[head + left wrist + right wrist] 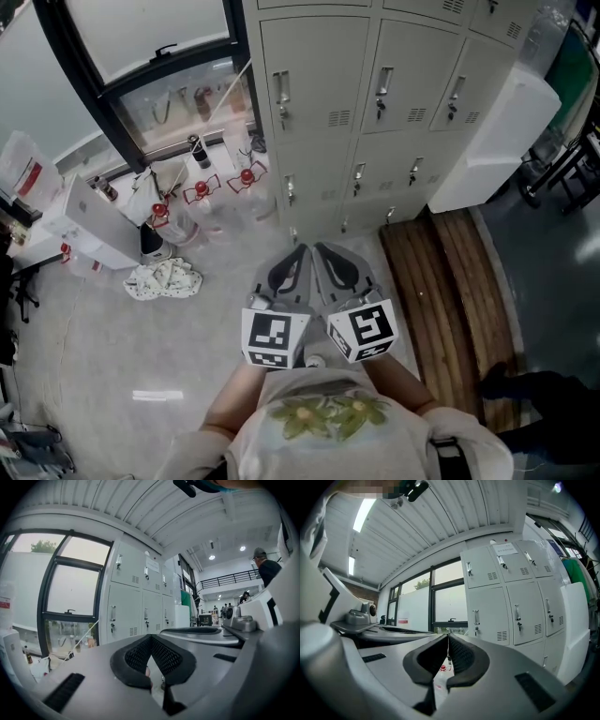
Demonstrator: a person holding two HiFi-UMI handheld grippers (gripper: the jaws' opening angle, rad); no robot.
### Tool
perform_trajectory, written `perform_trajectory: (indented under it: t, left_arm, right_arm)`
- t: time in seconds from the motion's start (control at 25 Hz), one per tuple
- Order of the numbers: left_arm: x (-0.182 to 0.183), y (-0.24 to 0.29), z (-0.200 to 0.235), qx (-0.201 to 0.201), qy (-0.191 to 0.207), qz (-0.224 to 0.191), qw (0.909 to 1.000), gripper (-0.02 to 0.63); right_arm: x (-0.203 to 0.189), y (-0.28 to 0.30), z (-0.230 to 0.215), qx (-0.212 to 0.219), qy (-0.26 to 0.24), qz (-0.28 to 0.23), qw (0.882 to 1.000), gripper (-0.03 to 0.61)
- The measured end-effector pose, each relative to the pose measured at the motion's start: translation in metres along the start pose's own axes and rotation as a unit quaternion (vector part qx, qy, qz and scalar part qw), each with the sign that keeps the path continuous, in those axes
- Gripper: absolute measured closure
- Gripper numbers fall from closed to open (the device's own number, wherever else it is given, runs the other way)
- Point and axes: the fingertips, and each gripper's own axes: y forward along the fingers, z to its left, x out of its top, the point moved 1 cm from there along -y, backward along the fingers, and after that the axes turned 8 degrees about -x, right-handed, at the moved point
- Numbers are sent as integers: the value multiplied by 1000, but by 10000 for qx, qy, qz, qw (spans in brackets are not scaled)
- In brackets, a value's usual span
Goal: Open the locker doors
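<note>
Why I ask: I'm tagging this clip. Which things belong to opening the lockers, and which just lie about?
Job: locker doors, handles, left gripper and right gripper, both shut and empty.
Lying about: red-capped bottles, patterned cloth, white box, wooden boards.

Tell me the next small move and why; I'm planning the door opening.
Probably advance the right claw toward a locker door handle, opening it on the way: both it and the left claw are shut and empty, short of the closed locker doors.
</note>
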Motion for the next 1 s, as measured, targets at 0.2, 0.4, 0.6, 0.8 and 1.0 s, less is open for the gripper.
perform_trajectory:
  t: [0.2,0.4,0.6,0.8,1.0]
  left_arm:
    - [-1,28,27,-117,-8,9,9999,586]
    - [8,56,70,-167,6,-41,9999,586]
    - [12,81,111,-277,16,-24,9996,586]
    - [14,103,145,-401,27,-39,9992,586]
    - [12,117,182,-434,19,-16,9991,586]
  right_arm:
    - [-4,35,-13,-44,-37,44,10000,549]
    - [2,86,-20,-85,-117,11,9999,549]
    - [4,134,-24,-187,-157,17,9997,548]
    - [2,174,-29,-273,-226,82,9993,548]
    - [-1,213,-26,-334,-196,79,9992,548]
